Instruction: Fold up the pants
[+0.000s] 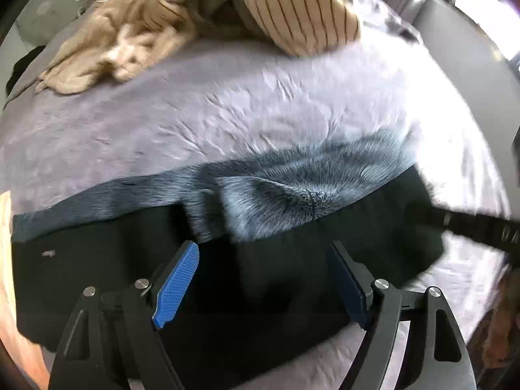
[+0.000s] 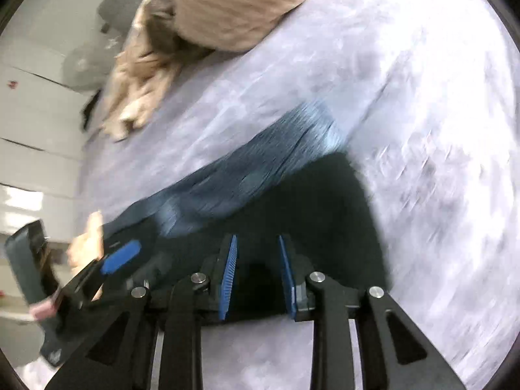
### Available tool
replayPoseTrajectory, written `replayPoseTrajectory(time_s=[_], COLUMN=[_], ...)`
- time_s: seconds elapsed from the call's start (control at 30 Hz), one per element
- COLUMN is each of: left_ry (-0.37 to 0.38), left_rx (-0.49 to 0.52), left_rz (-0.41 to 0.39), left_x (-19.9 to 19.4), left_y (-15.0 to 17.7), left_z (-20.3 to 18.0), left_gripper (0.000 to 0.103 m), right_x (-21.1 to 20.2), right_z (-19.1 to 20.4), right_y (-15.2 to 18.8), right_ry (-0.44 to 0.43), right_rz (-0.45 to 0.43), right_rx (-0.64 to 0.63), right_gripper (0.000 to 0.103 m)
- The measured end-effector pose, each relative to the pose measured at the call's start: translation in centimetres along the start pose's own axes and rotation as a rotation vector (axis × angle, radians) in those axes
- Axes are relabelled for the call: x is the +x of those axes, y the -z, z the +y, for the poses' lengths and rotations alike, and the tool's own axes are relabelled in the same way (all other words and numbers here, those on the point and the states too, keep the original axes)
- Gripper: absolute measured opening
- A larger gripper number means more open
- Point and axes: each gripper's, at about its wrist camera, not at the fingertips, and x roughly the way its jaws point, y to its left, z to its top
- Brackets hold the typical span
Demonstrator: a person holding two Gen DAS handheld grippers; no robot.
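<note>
Hovering over the pants [image 1: 260,276], left gripper [image 1: 263,279] has jaws wide apart, nothing pinched; right gripper [image 2: 258,276] stands narrower but also released, pads clear of cloth. Pants lie across near edge of the bed [image 1: 227,113], black outside w/ blue-grey fleecy lining [image 1: 292,182] showing along far side. Prob. soft, floppy, bit bulky, not slippery. Best grab: the edge at the ends, both layers together. Beige blanket [image 1: 130,42] sits well apart.
</note>
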Motion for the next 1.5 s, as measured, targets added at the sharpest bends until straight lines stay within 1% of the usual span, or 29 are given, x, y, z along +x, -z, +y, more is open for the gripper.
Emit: replayPoseTrajectory(time_s=[0.03, 0.07, 0.1, 0.13, 0.17, 0.27, 0.33, 0.4, 0.53, 0.7, 0.73, 0.77, 0.83, 0.87, 1.0, 1.07, 1.3, 1.43, 1.5], left_ry=[-0.045, -0.076, -0.063, -0.027, -0.013, -0.051, -0.061, -0.079, -0.118, -0.171, -0.18, -0.184, -0.19, -0.19, -0.185, -0.182, -0.172, -0.17, -0.173], left_rx=[0.006, 0.001, -0.024, -0.06, -0.066, -0.008, 0.003, -0.014, -0.081, -0.147, -0.164, -0.174, -0.199, -0.211, -0.245, -0.259, -0.277, -0.285, -0.29], left_rz=[0.024, 0.071, 0.1, 0.1, 0.091, 0.076, 0.073, 0.07, 0.067, 0.097, 0.102, 0.106, 0.11, 0.111, 0.11, 0.108, 0.106, 0.105, 0.107], left_x=[1.5, 3.2, 4.1, 4.2, 3.9, 2.5, 1.3, 0.2, -1.8, -2.8, -3.1, -3.3, -3.5, -3.7, -4.3, -4.4, -5.3, -5.6, -5.7], left_y=[0.1, 0.2, 0.5, 0.8, 0.9, 1.6, 2.1, 2.6, 3.9, 6.2, 6.7, 7.1, 7.8, 8.1, 9.2, 9.7, 10.7, 11.3, 11.4], left_z=[-0.1, 0.1, 0.8, 1.6, 2.2, 2.7, 3.5, 4.7, 7.6, 11.0, 11.8, 12.2, 13.3, 13.8, 15.0, 15.6, 16.3, 17.0, 17.3], left_gripper=[0.082, 0.082, 0.082, 0.082, 0.082, 0.082, 0.082, 0.082, 0.082, 0.082, 0.082, 0.082, 0.082, 0.082, 0.082, 0.082, 0.082, 0.082, 0.082], right_x=[0.7, 2.3, 3.2, 3.8, 4.1, 4.4, 4.7, 4.8, 5.4, 7.6, 8.1, 8.3, 8.0, 7.9, 6.9, 6.4, 6.0, 5.2, 5.5], right_z=[-0.3, -1.0, -1.3, -1.6, -1.5, 0.4, 1.6, 2.7, 4.8, 8.3, 9.0, 9.6, 10.6, 11.2, 12.5, 12.9, 13.6, 13.9, 13.9], right_y=[-0.3, -0.6, -0.6, -0.5, -0.4, 0.6, 1.5, 2.3, 3.2, 4.3, 4.7, 5.0, 5.6, 6.0, 7.7, 8.4, 9.6, 9.7, 9.4], right_ry=[0.024, 0.031, 0.022, 0.005, -0.012, -0.026, -0.038, -0.028, -0.069, -0.069, -0.059, -0.041, -0.023, -0.022, 0.015, 0.037, 0.072, 0.106, 0.117], right_rz=[0.003, 0.038, 0.062, 0.076, 0.081, 0.113, 0.138, 0.143, 0.169, 0.224, 0.24, 0.239, 0.235, 0.246, 0.262, 0.264, 0.281, 0.212, 0.198], right_rx=[-0.007, 0.014, 0.039, 0.062, 0.068, -0.007, -0.048, -0.084, -0.094, -0.155, -0.167, -0.18, -0.22, -0.236, -0.302, -0.321, -0.322, -0.315, -0.298], right_gripper=[0.03, 0.03, 0.03, 0.03, 0.03, 0.03, 0.03, 0.03, 0.03, 0.03, 0.035, 0.038, 0.05, 0.052, 0.052, 0.054, 0.056, 0.056, 0.058])
